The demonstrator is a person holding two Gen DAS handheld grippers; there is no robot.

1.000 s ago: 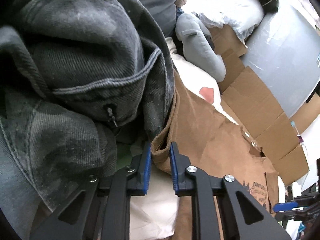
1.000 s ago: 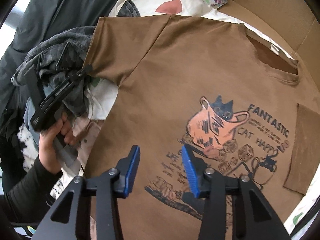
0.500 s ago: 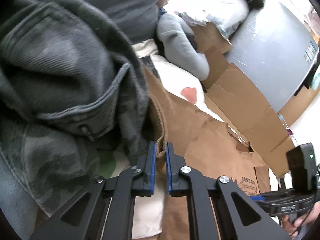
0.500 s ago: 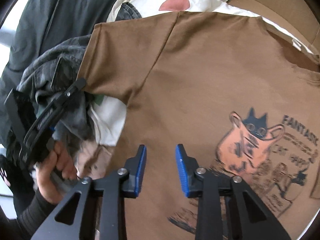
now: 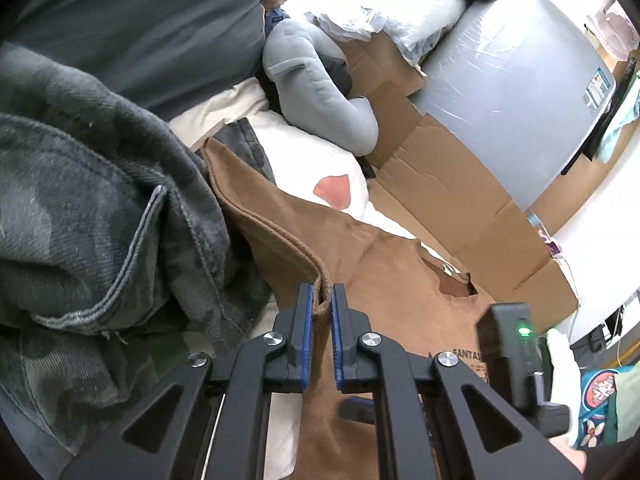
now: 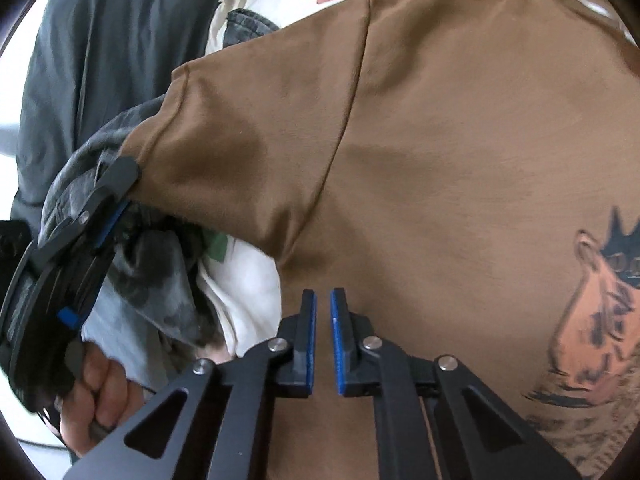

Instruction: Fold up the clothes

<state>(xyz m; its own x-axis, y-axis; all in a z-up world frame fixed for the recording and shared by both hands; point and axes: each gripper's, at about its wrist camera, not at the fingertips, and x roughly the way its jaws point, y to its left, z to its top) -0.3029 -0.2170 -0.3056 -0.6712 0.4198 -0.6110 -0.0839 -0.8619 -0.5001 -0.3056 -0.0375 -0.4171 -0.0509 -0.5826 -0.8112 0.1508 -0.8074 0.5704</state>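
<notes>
A brown T-shirt (image 5: 380,272) with a cat print (image 6: 600,300) lies spread flat on the bed. My left gripper (image 5: 322,304) is shut on the hem of its sleeve (image 5: 280,240), holding that edge slightly raised beside a heap of dark grey camouflage denim (image 5: 100,220). In the right wrist view the left gripper (image 6: 120,192) pinches the sleeve end, with a hand (image 6: 100,392) on its handle. My right gripper (image 6: 323,308) sits at the shirt's side just below the armpit. Its jaws are drawn to a slim gap filled with brown cloth.
White bedding with a pink heart (image 5: 332,192) lies under the shirt. A grey plush cushion (image 5: 320,92), flattened cardboard (image 5: 460,200) and a grey wrapped mattress (image 5: 512,80) stand beyond. A dark grey blanket (image 5: 140,20) fills the far left.
My left gripper closed on the sleeve hem and lifted it a little. My right gripper moved left across the shirt toward the armpit, and its jaws went from wide open to nearly together.
</notes>
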